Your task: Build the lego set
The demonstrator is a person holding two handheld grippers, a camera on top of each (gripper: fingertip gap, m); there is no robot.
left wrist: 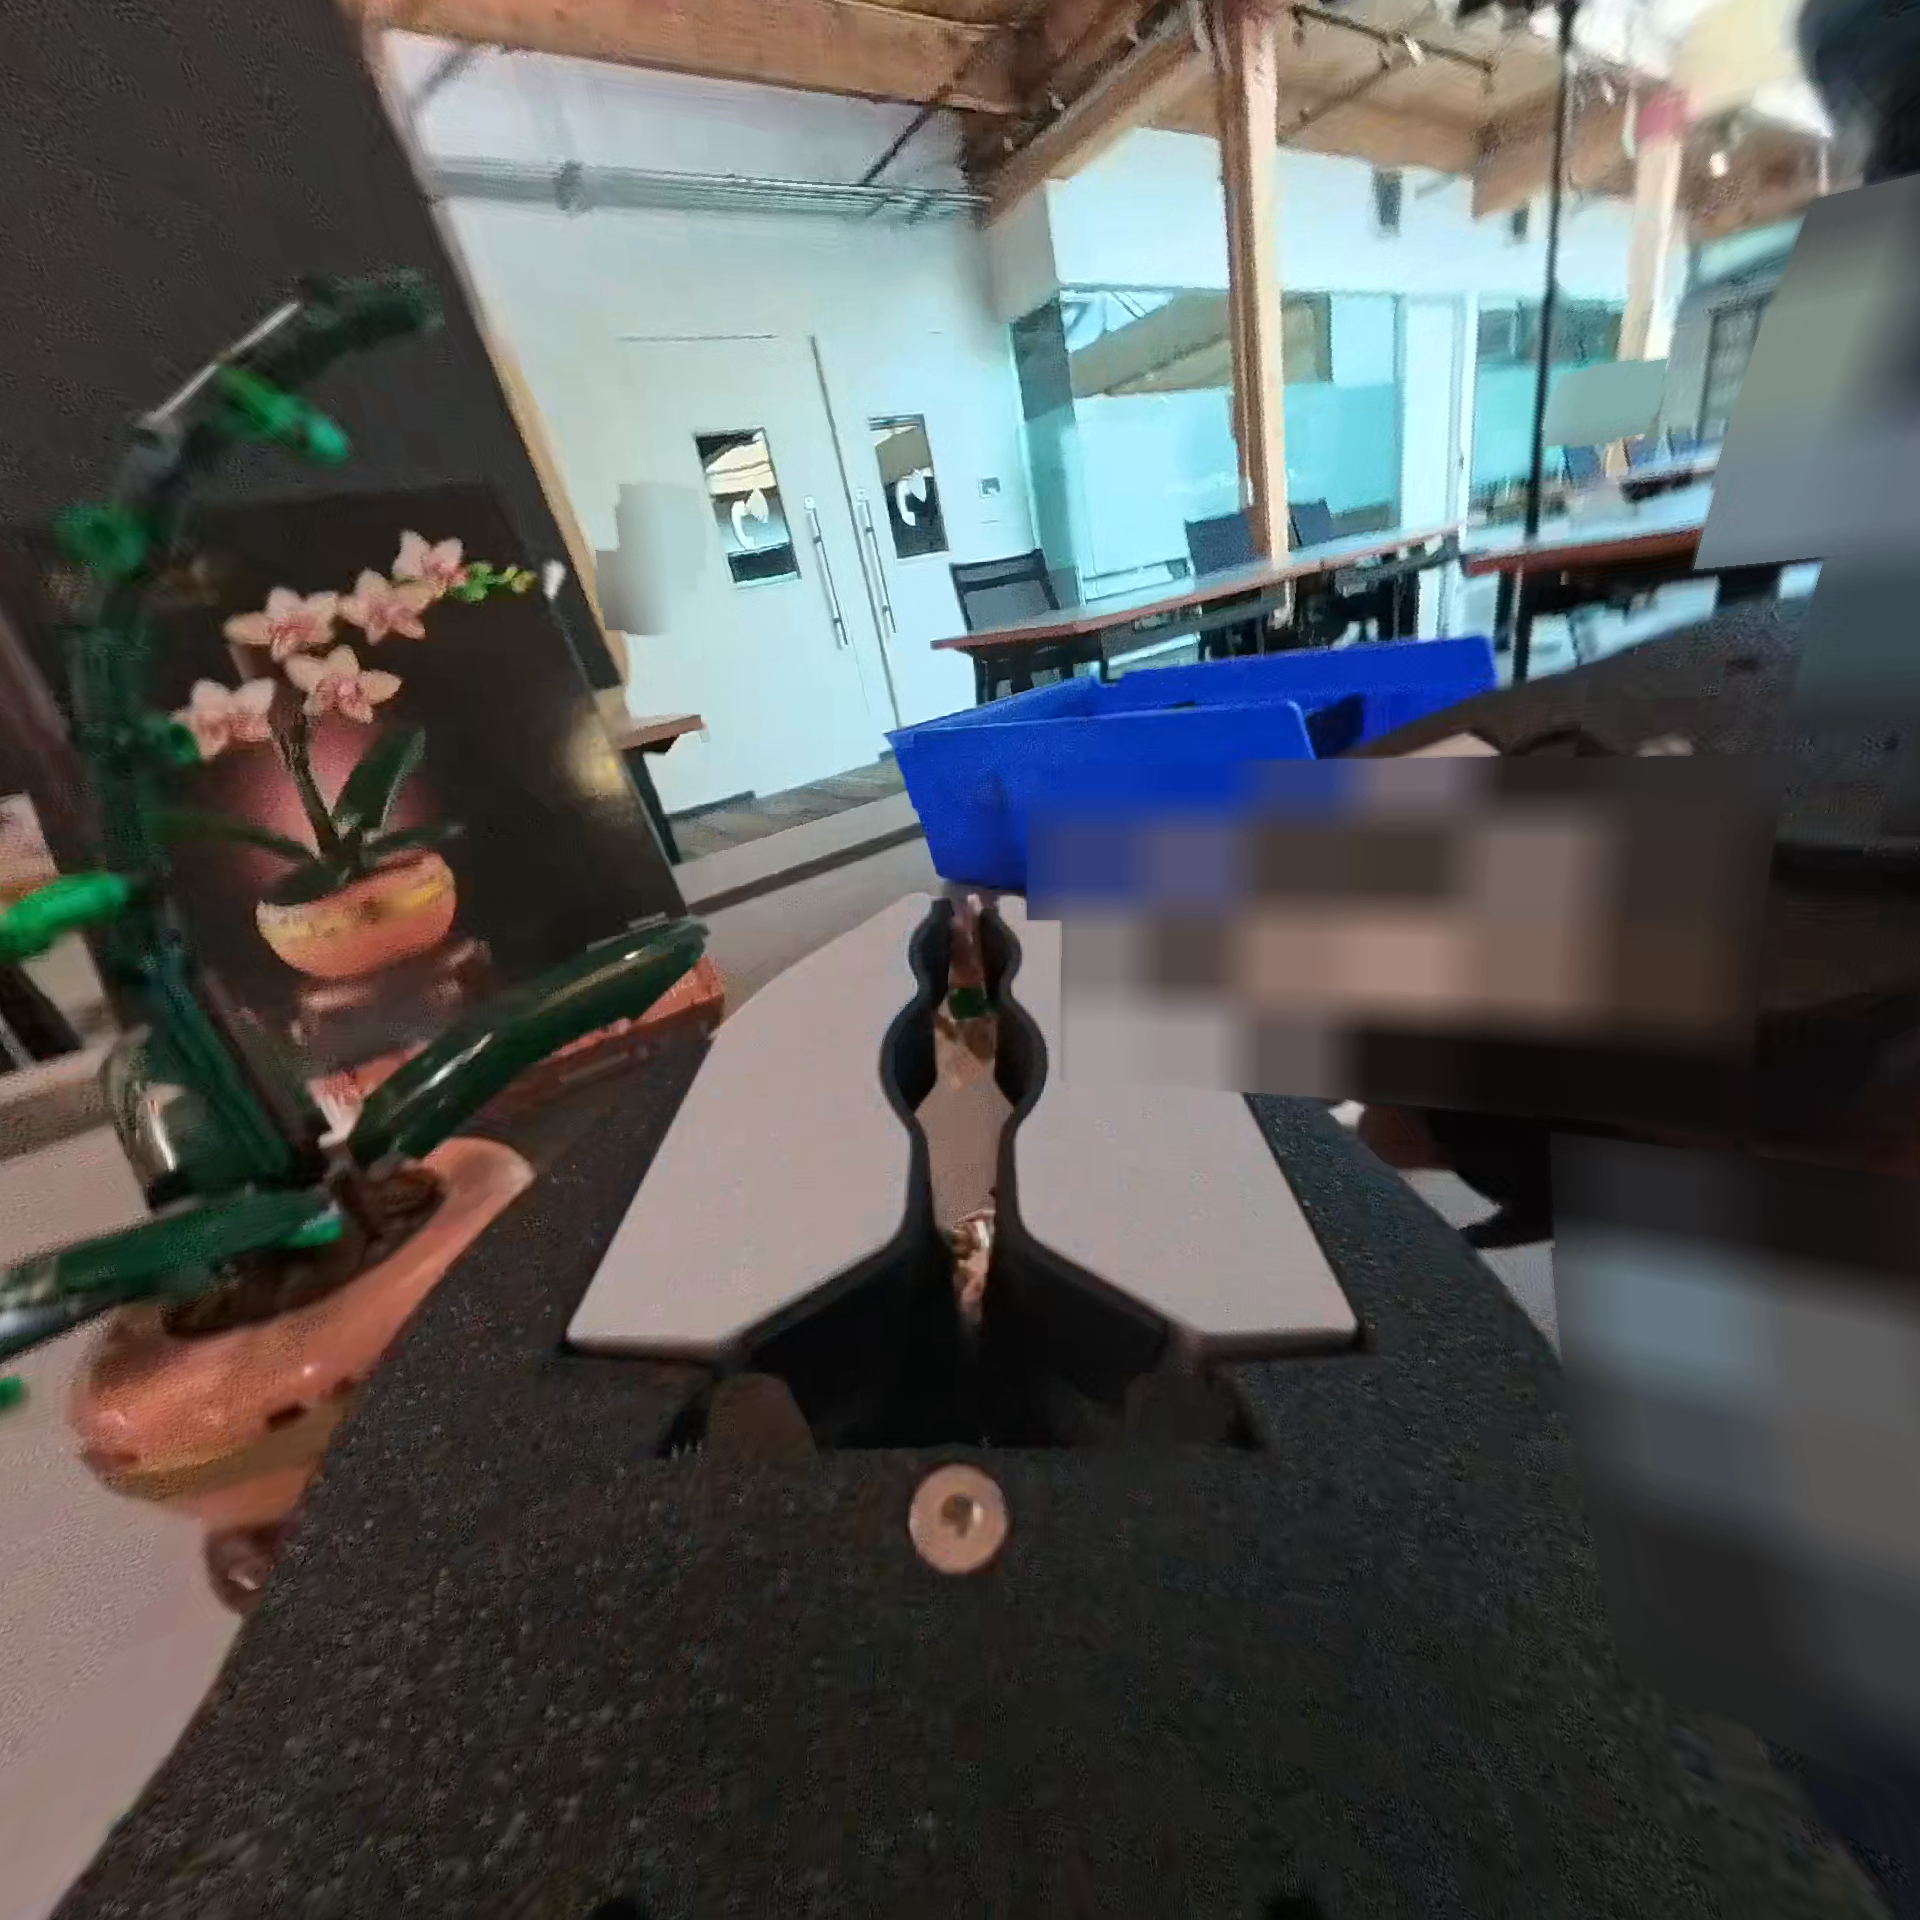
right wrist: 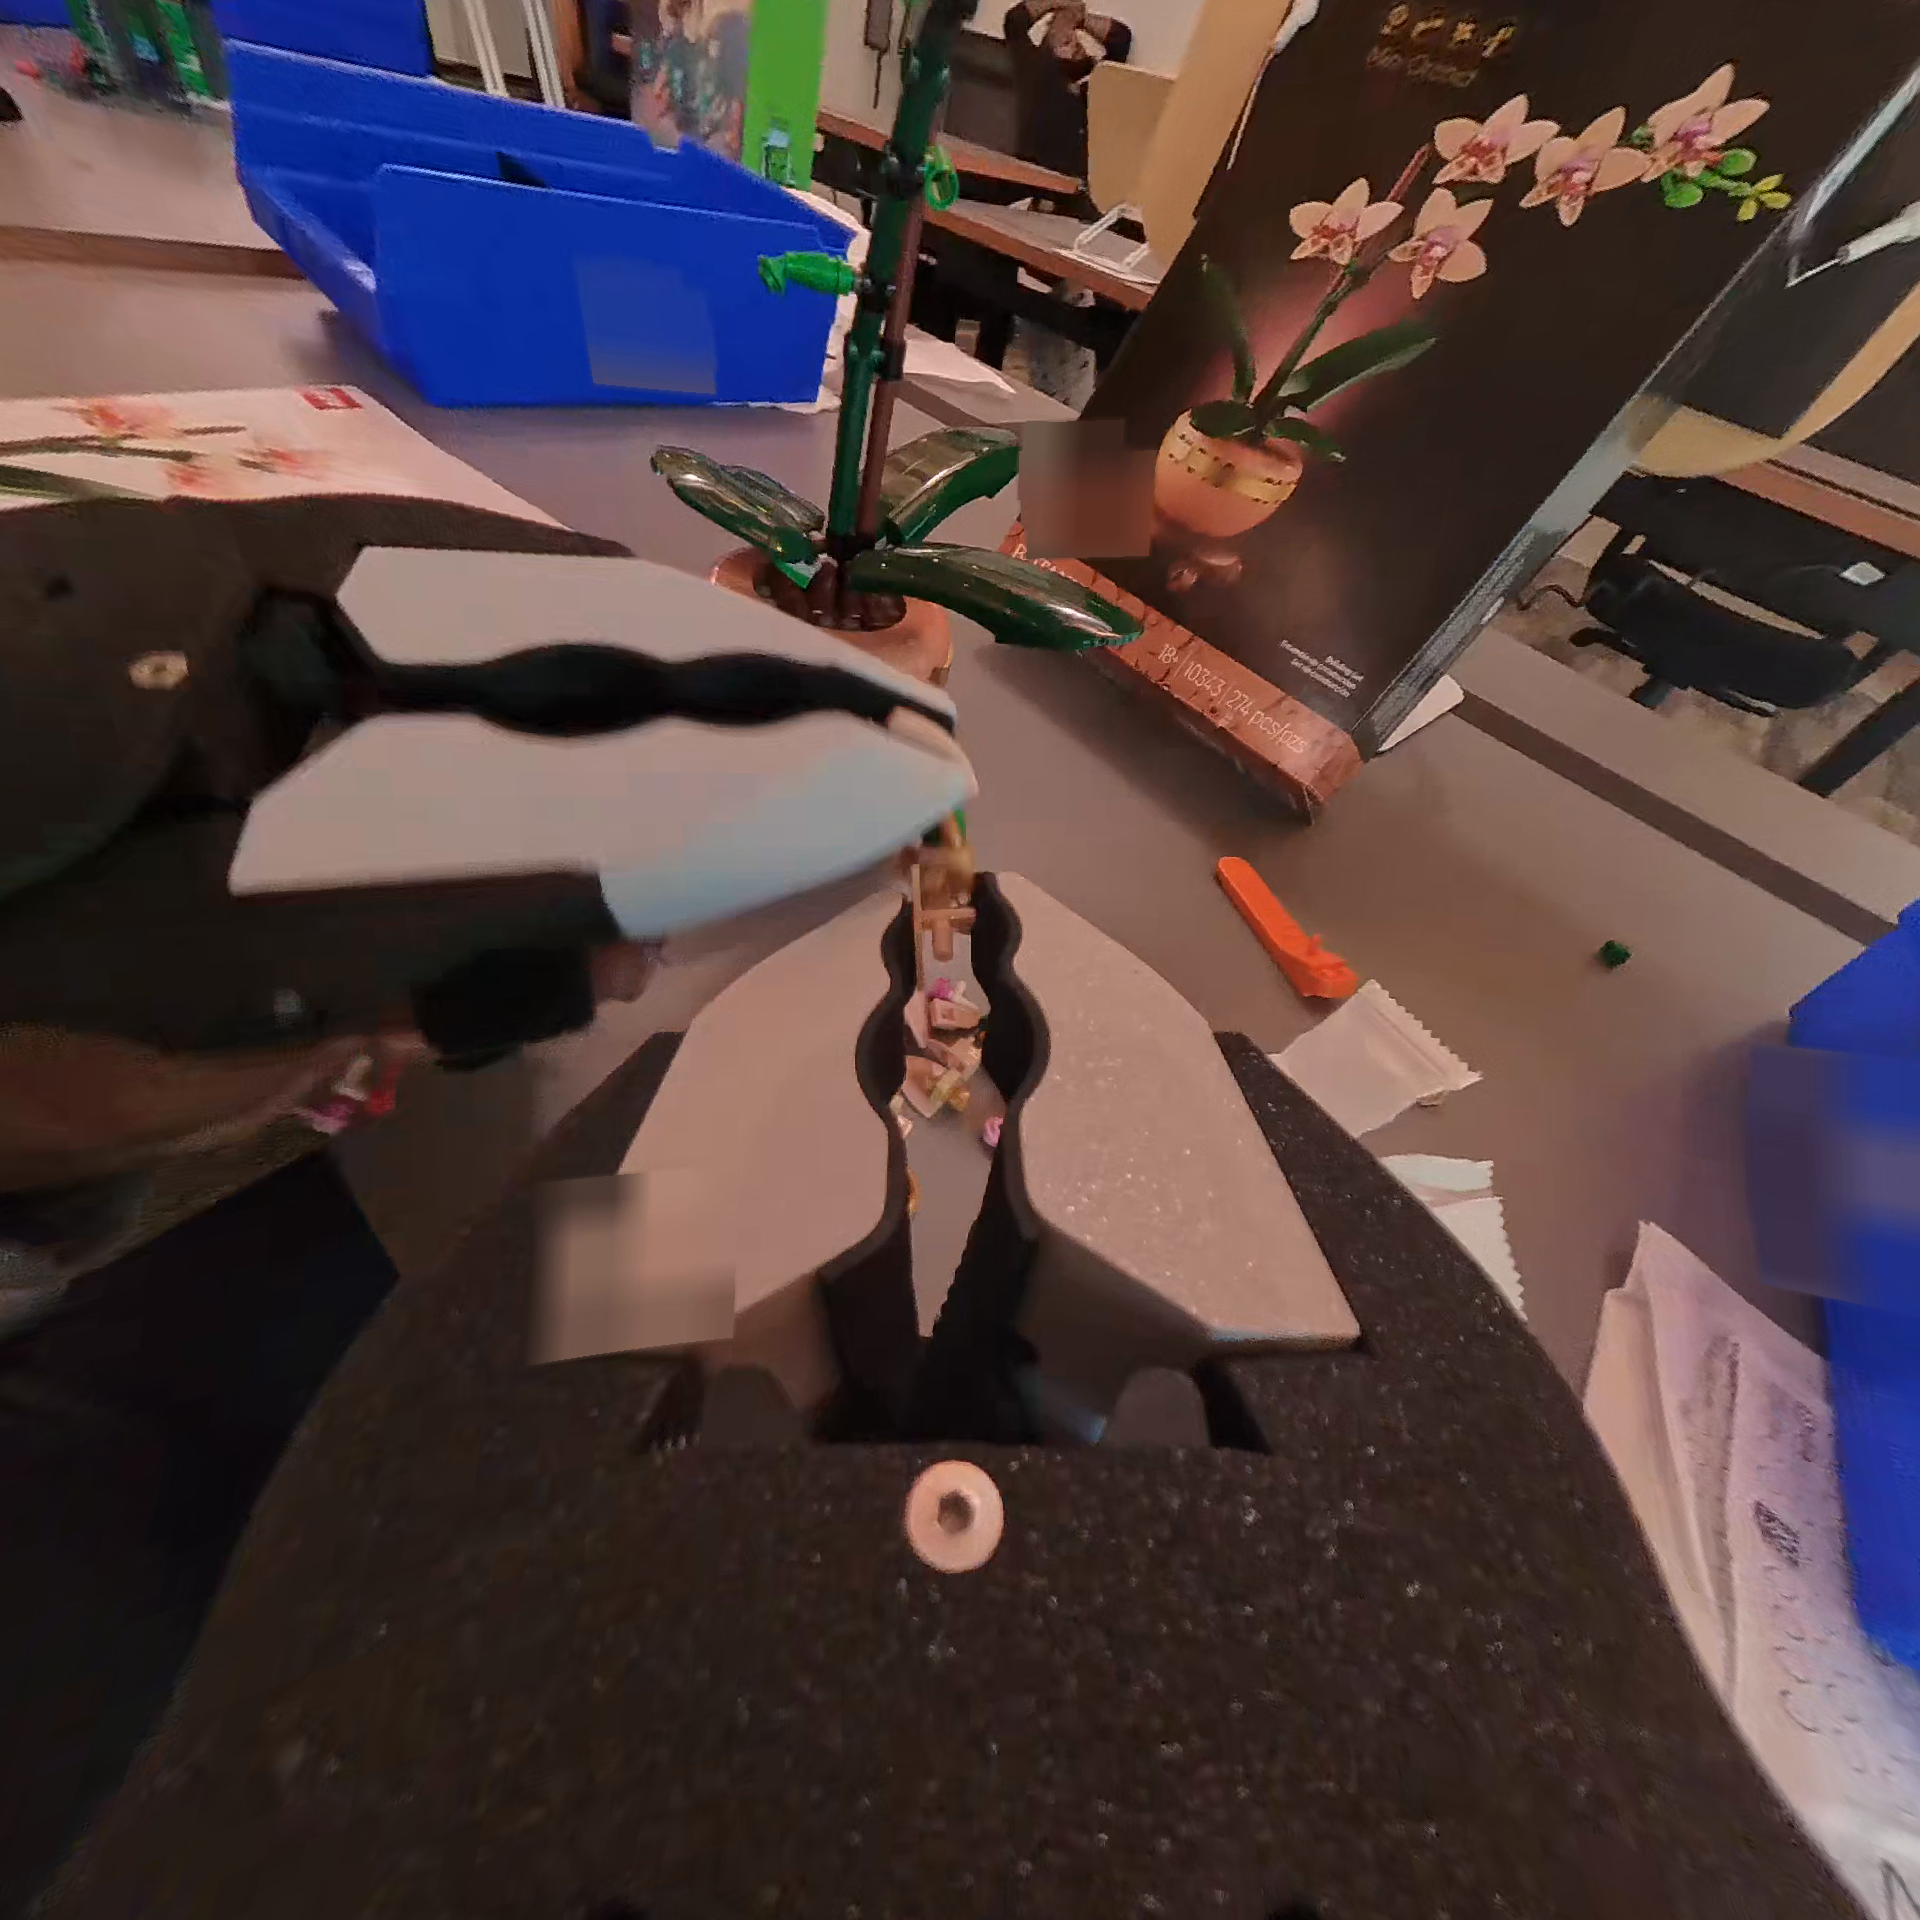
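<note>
My left gripper (left wrist: 966, 920) is shut on a small green-and-tan lego piece (left wrist: 968, 1003). In the right wrist view it (right wrist: 940, 748) comes in from the left, with the piece (right wrist: 951, 844) hanging at its tips. My right gripper (right wrist: 948, 909) sits just below it, closed around a tan cross-shaped piece (right wrist: 938, 920) that touches the left one's piece. The partly built orchid (right wrist: 875, 343) has a green stem, dark leaves and a tan pot (left wrist: 249, 1351). It stands behind the grippers. Loose pink and tan pieces (right wrist: 945, 1055) lie on the table under the right gripper.
The set's box (right wrist: 1455, 364) stands behind the orchid, also in the left wrist view (left wrist: 416, 790). There is a blue bin (right wrist: 540, 270) at the back left and another (right wrist: 1870, 1247) at the right edge. An orange brick separator (right wrist: 1283, 940), a tiny green piece (right wrist: 1612, 953), torn bags (right wrist: 1371, 1049) and a booklet (right wrist: 208, 436) lie around. Only a small space, under 4 cm, lies between the two pairs of fingers.
</note>
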